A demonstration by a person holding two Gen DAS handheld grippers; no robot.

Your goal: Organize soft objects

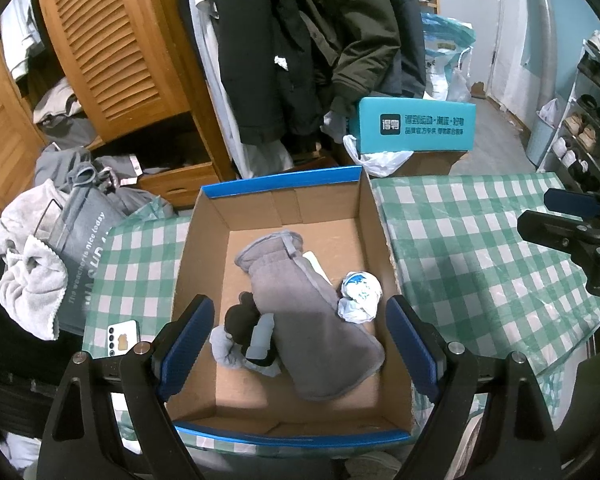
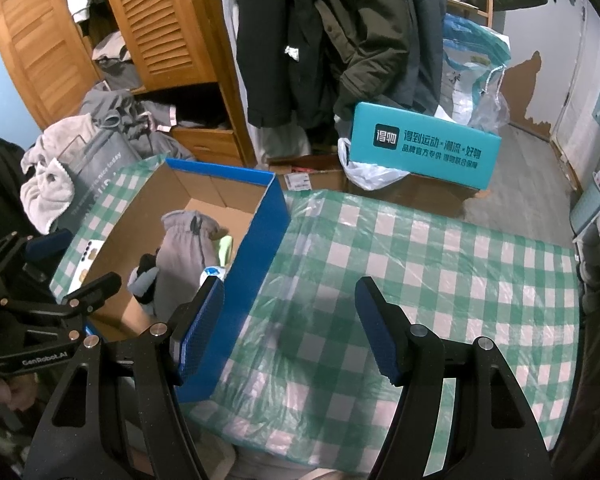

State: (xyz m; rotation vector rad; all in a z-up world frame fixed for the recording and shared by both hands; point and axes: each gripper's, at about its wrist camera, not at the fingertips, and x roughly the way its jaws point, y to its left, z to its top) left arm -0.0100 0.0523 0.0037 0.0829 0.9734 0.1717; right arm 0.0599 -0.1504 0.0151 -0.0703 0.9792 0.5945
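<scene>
**Crowded room surrounds checked counter**

A green-and-white checked cloth [image 2: 420,280] under clear plastic covers the counter. A white phone [image 1: 123,339] lies on it near the left edge. Behind, dark coats [image 2: 340,40] hang beside a wooden wardrobe [image 1: 112,48] with a slatted door. A teal box [image 2: 424,148] printed with white characters rests on brown cartons on the floor. A pale towel [image 1: 28,268] drapes over a grey bag [image 1: 84,240] at left, and a shoe rack [image 1: 584,120] stands at right.
</scene>
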